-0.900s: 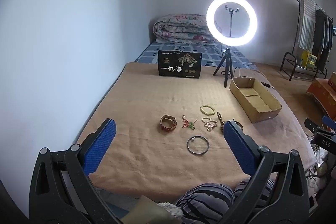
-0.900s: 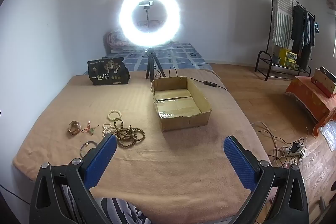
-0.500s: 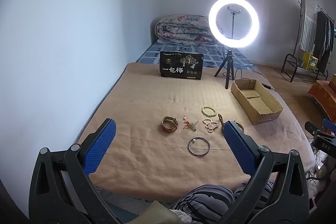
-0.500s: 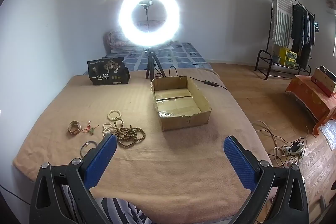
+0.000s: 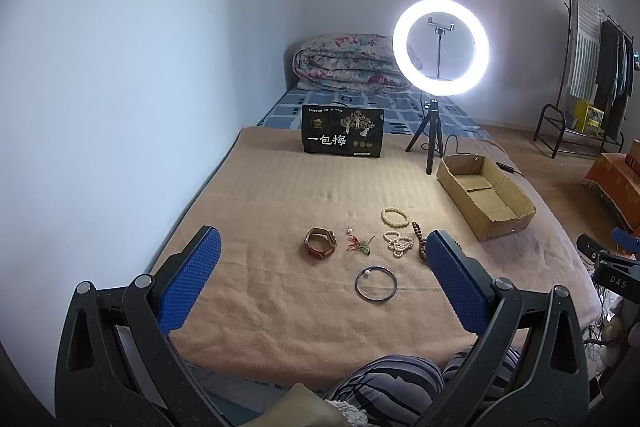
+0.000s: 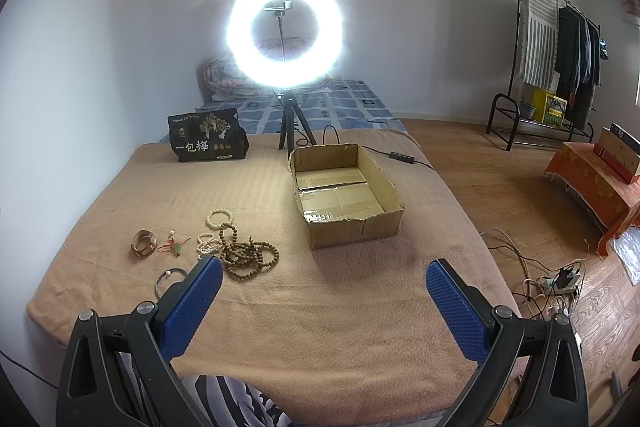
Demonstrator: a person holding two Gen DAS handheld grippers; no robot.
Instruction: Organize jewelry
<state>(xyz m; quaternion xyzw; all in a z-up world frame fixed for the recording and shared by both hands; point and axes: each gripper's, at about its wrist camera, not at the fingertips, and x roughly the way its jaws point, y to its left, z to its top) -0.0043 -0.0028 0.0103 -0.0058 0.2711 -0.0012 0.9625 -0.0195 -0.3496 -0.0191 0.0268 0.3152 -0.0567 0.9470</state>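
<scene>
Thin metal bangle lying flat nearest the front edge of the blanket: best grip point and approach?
Come straight down with the left gripper, one finger inside the metal bangle, one outside, pinching the plain near rim away from its white bead. It lies flat on the soft blanket, so a side approach probably finds no edge.

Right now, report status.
Left gripper open, empty. Right gripper open, empty. Brown wooden bead strand loose on tan blanket; open cardboard box empty. Nothing obstructing.

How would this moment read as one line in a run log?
left gripper: open, holding nothing | right gripper: open, holding nothing | jewelry: on blanket | box: empty
</scene>
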